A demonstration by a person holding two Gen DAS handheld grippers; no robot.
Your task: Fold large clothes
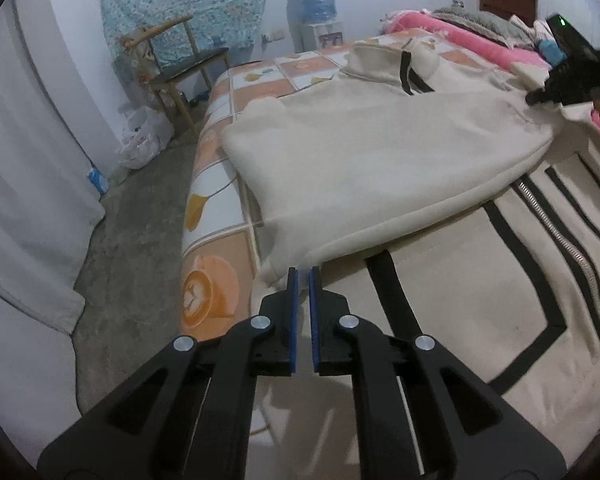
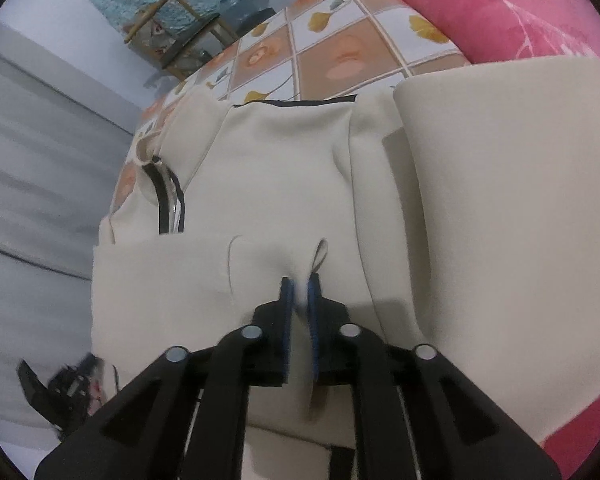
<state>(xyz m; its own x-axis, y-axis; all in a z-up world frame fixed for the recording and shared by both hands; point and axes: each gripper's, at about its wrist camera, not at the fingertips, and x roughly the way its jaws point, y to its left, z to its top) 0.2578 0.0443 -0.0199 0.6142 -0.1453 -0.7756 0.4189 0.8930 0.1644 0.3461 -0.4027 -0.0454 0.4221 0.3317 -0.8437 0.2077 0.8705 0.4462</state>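
A cream jacket (image 1: 380,160) with black stripes and a metal zipper (image 1: 560,240) lies on the bed, one half folded over the other. In the left wrist view my left gripper (image 1: 302,276) is shut on the near corner of the folded layer, by the bed's left edge. The right wrist view shows my right gripper (image 2: 300,284) over the jacket (image 2: 280,160) near the collar, its blue pads pinching a raised pleat of cream cloth. The right tool's black housing (image 1: 572,76) shows at the jacket's far right end in the left wrist view.
The bed sheet (image 1: 216,280) has orange and white squares. A pink blanket (image 2: 480,8) lies along the bed's far side. On the floor to the left stand a wooden chair (image 1: 172,68), plastic bags (image 1: 140,140) and a water dispenser (image 1: 318,12). A white curtain (image 1: 20,160) hangs at the left.
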